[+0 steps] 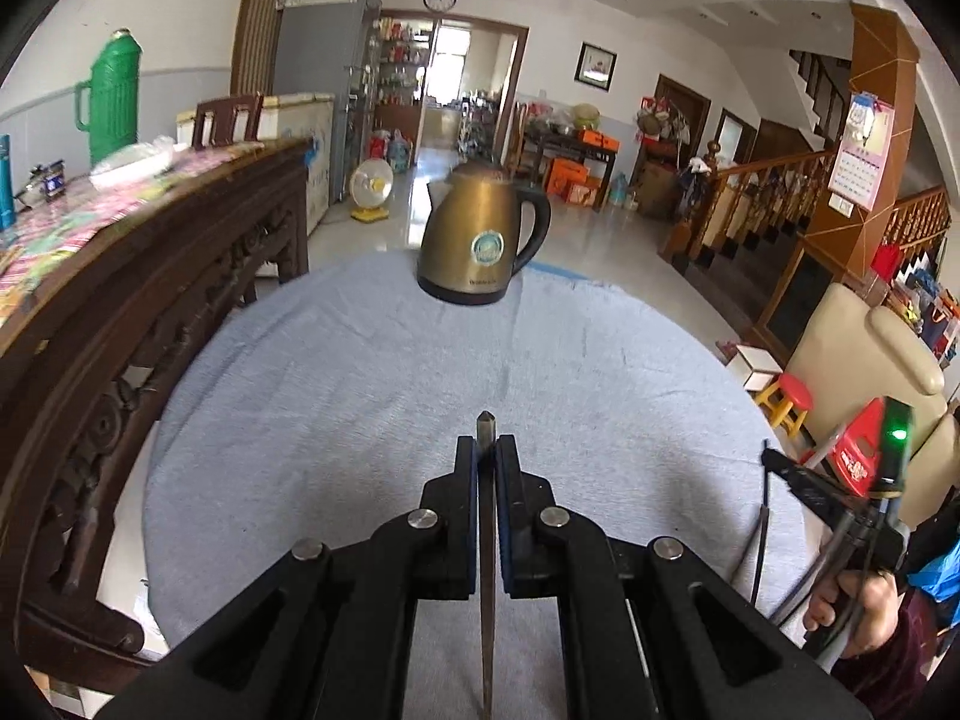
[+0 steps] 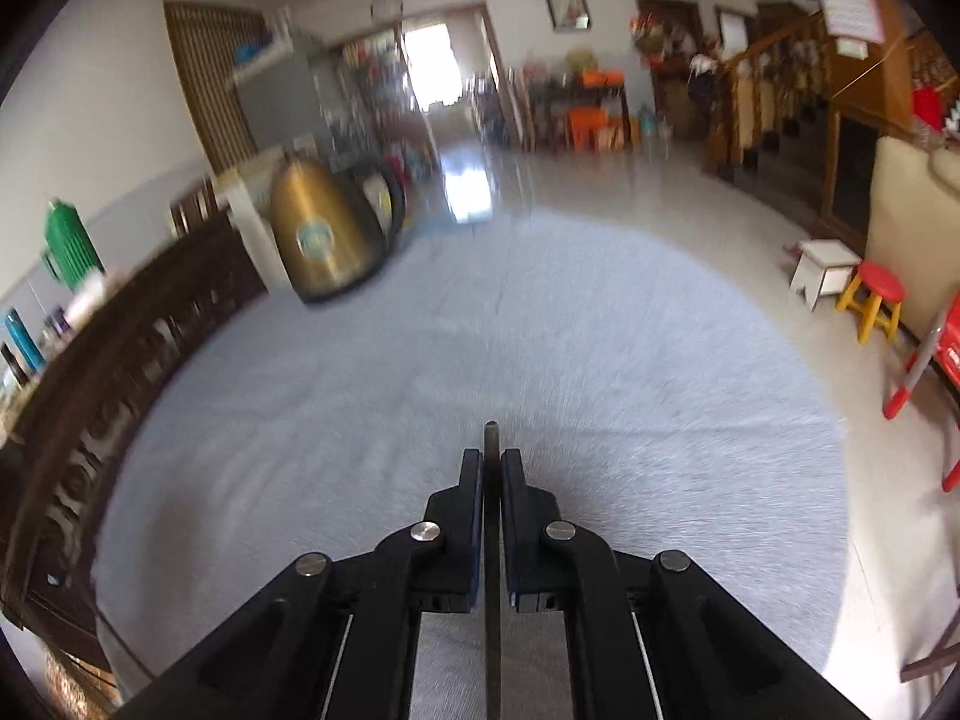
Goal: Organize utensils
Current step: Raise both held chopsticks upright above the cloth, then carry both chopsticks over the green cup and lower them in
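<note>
Left gripper [image 1: 486, 450]: I had it clenched on a thin metal rod [image 1: 485, 429], tip poking past the pads.
Right gripper [image 2: 492, 462]: clenched on a second rod [image 2: 491, 438]; view blurred.
Location: both rods held above the grey cloth [image 1: 360, 372], kettle [image 1: 480, 234] well beyond.
Handling: I judged them stiff, light, slick; grip mid-shaft.

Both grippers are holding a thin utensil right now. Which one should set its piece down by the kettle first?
Left, probably. The left gripper, shut on a metal utensil, faces the kettle straight ahead in a sharp view. The right gripper sees the kettle off to one side, and its view is blurred.
</note>
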Demonstrator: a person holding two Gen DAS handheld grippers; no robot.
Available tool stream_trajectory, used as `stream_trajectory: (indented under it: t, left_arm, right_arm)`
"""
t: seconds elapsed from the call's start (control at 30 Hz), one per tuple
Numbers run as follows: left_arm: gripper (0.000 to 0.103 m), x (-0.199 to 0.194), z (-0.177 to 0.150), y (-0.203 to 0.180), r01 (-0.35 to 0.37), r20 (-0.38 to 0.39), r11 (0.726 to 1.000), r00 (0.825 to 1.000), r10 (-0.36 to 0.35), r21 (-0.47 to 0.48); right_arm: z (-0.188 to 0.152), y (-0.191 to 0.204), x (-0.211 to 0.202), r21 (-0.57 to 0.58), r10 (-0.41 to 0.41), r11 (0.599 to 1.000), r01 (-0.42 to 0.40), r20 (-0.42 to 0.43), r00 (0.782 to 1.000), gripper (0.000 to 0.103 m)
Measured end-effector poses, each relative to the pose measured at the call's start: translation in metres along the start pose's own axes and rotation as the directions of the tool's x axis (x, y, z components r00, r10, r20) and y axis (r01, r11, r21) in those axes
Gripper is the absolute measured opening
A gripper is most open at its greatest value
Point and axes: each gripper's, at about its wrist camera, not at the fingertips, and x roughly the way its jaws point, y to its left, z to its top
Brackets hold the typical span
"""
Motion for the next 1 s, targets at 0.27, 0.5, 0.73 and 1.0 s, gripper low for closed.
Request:
stream_trajectory:
  t: [0.27,0.5,0.73,1.0]
  left_arm:
    - [0.005,-0.053,-0.017,-0.013,-0.001,0.091,1.000,0.996,0.000,0.014]
    - [0.005,-0.081,-0.030,-0.022,0.004,0.125,1.000,0.992,-0.006,0.020]
    - [0.005,-0.110,-0.032,-0.026,0.001,0.170,1.000,0.985,-0.005,0.025]
    - [0.005,-0.139,-0.028,-0.036,0.018,0.215,0.999,0.976,-0.026,0.041]
  right_arm:
    - [-0.017,0.012,-0.092,0.028,0.033,0.999,-0.040,0.220,0.975,0.006]
    - [-0.038,0.031,-0.143,0.023,0.028,0.999,-0.038,0.340,0.940,0.006]
    - [-0.043,0.040,-0.177,0.012,0.054,0.998,-0.063,0.385,0.921,0.006]
    - [-0.037,0.054,-0.210,-0.016,0.097,0.995,-0.100,0.438,0.894,0.006]
